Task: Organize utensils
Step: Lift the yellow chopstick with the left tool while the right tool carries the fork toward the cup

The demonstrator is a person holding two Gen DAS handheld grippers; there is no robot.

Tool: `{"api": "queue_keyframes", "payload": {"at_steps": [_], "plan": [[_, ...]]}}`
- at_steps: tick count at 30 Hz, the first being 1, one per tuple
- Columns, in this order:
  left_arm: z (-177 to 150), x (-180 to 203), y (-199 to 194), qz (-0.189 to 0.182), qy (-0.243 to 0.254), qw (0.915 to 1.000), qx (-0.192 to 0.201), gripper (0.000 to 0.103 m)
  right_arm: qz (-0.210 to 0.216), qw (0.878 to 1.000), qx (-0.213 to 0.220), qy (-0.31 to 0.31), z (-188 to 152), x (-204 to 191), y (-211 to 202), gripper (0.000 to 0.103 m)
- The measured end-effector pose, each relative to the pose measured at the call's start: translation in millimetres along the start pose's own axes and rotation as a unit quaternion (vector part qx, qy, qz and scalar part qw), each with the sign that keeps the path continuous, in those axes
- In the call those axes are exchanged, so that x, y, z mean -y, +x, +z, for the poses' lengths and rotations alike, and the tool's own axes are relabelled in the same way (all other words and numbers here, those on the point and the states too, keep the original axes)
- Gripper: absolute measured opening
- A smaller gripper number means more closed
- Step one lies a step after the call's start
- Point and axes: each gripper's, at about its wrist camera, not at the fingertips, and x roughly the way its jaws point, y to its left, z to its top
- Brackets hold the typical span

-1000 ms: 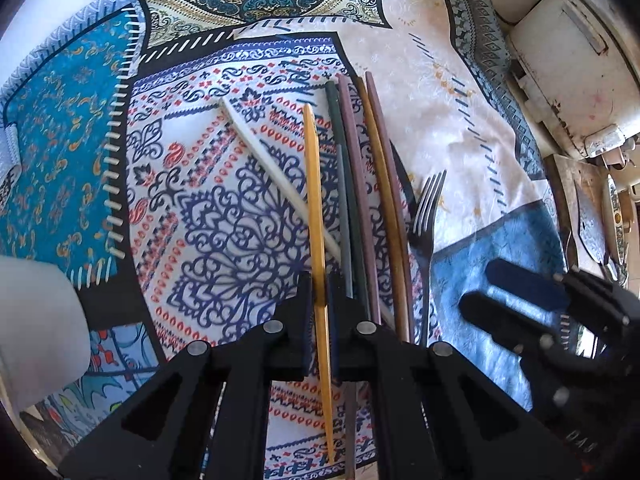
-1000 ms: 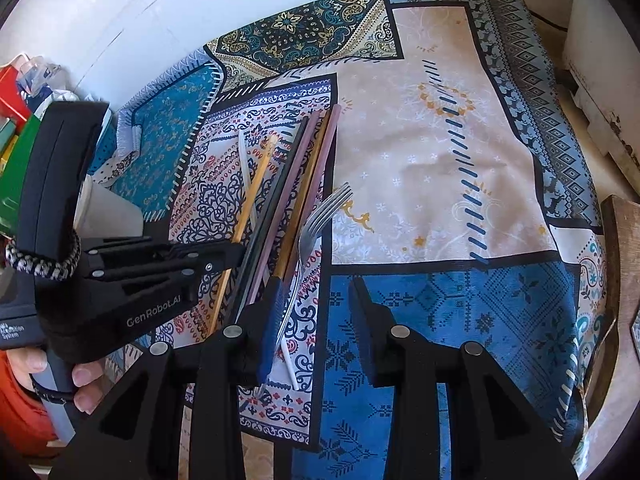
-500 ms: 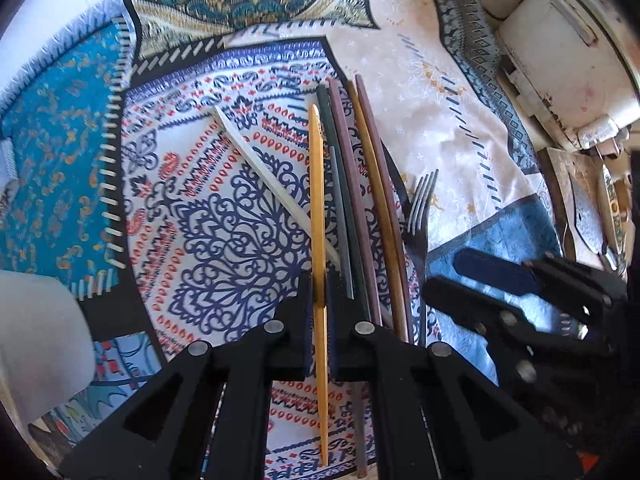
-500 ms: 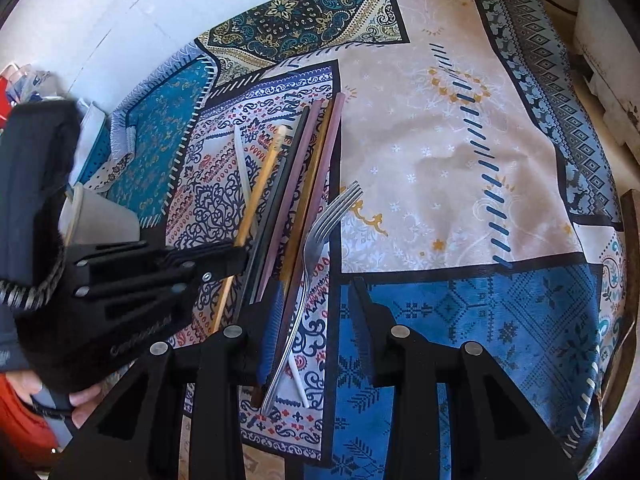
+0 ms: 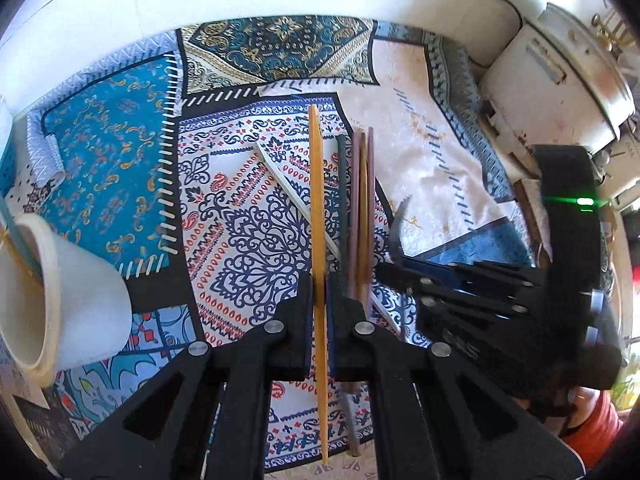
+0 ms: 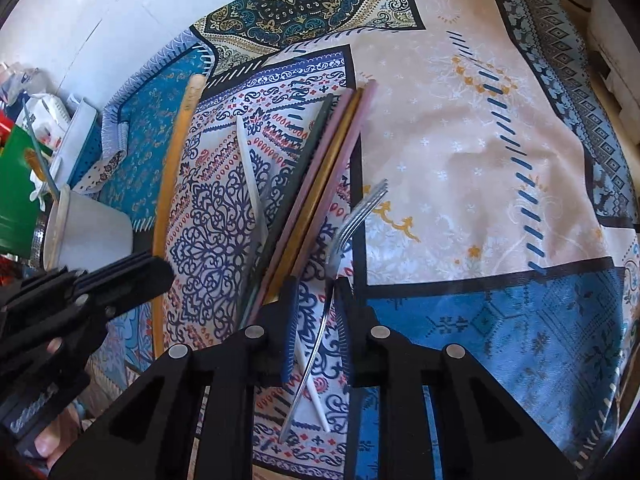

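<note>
My left gripper (image 5: 319, 288) is shut on a yellow chopstick (image 5: 318, 200), held clear above the patterned cloth (image 5: 248, 240); from the right wrist view it (image 6: 160, 276) holds the stick (image 6: 172, 168) at the left. The jaws of my right gripper (image 6: 317, 284) are closing on the handle of a metal fork (image 6: 352, 220), which sits between the pads, turned on its edge. The left wrist view shows that gripper (image 5: 384, 272) and the fork (image 5: 400, 220) at the right. A bundle of dark, pink and brown chopsticks (image 6: 320, 184) and a white chopstick (image 6: 252, 184) lie on the cloth.
A white cup (image 5: 60, 296) with utensils in it stands at the left edge of the cloth. A white appliance (image 5: 552, 80) sits at the far right. Boxes and clutter (image 6: 16, 184) crowd the left side. A white wall runs behind the cloth.
The left gripper rose with the yellow chopstick, lifting it off the cloth. The right gripper came down over the fork and narrowed its jaws around the handle; the fork turned onto its edge.
</note>
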Motion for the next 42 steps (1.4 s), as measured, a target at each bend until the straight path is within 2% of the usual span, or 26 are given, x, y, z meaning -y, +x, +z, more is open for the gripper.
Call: {"api": "queue_keyframes", "payload": {"at_steps": [10,22,33,42], "plan": [[-9.5,-8.0,-29.4,0.005,-0.010,0.9995,0.029,0.004,0.005,1.000,0.008,0.008,-3.6,3.5,-7.3,0.002],[-18.8,-11.3,-70.2,0.005,-0.014,0.9967,0.079,0.004,0.001,0.997,0.077,-0.010,-23.1,-9.7,-65.0,0.002],[-21.8,-16.4,-110.9,0.006,-0.018,0.9912,0.131,0.004,0.004,0.990,0.137,-0.037,-20.8,-41.6,-111.3,0.002],[-21.3,-31.9,-148.7,0.021,-0.034,0.9827,0.181,0.004,0.017,0.983,0.170,-0.068,-11.4,-72.6,-138.5,0.002]]}}
